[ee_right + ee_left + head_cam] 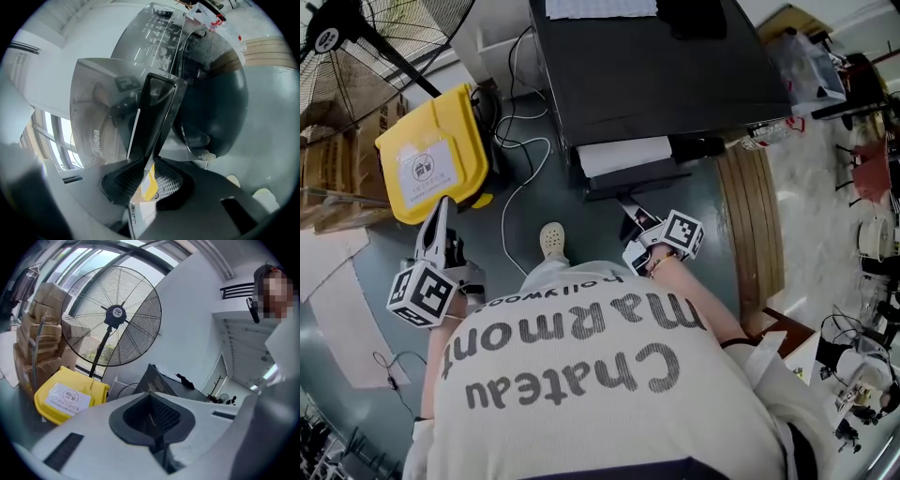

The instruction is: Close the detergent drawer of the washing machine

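Drawer (157,108) (pulled out) — clamped in right tongs (146,178) | left tongs (152,420) together

The back of the person's shirt (581,356) carried "Chateau Marmont" in large dark letters, with a smaller "hollywood" near the collar; in the head view both read upside down. A silvery panel (96,140) of the washing machine (206,103) bore the brand "Midea". The white label (427,167) on the yellow bin (441,122) showed a round sign, its print too small to read.
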`<state>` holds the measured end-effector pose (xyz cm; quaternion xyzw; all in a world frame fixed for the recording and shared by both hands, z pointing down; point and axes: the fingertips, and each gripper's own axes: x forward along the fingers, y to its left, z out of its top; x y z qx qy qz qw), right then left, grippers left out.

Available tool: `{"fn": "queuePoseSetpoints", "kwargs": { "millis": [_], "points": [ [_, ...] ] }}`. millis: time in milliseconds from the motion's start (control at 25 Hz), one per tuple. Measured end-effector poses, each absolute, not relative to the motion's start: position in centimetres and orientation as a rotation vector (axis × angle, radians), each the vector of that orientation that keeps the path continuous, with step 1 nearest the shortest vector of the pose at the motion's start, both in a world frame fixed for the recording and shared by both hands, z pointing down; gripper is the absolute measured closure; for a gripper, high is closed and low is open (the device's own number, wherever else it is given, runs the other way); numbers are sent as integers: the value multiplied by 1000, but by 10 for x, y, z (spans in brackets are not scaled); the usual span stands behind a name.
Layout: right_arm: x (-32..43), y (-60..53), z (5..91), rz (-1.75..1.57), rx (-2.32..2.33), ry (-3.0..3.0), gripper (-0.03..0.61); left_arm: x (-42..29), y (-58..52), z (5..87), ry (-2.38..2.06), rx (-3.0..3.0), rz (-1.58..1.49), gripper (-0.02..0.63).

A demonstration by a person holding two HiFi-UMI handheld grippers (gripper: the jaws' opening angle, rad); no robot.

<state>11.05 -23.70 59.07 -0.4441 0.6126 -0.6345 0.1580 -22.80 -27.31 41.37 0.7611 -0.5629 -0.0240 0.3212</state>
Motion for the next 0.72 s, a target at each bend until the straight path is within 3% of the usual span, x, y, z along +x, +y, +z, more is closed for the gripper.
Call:
{"fn": "queuePoseSetpoints", "kwargs": {
  "millis": [720],
  "points": [
    [103,-263,588,-1729,-1314,1694,492,-220,-345,403,-1329,2125,-44,606]
  ]
}}
